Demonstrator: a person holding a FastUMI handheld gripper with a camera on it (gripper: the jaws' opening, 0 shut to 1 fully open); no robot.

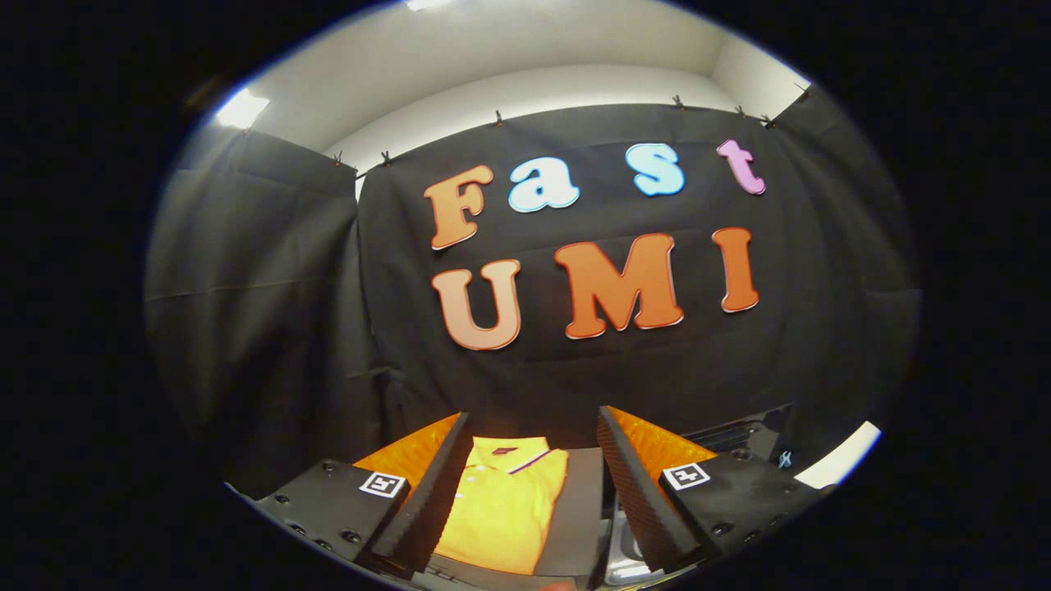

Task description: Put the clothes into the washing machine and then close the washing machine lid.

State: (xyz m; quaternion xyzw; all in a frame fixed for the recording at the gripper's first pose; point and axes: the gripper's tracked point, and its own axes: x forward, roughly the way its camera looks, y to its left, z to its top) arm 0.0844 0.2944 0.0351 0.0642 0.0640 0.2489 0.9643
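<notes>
The black cloth wall (271, 328) of the booth hangs behind everything, pinned up by small clips (497, 119) under a pale ceiling (509, 49), and it rises well beyond the yellow polo shirt (501, 509). That shirt lies flat on a dark surface (579, 509), collar towards the wall, seen in the gap between the two fingers and not touched by either. The gripper (534, 492) hangs above the shirt with its fingers (636, 501) spread wide and holding nothing, and a bit of shiny metal (624, 550) shows just beside the shirt's surface, under the right finger.
</notes>
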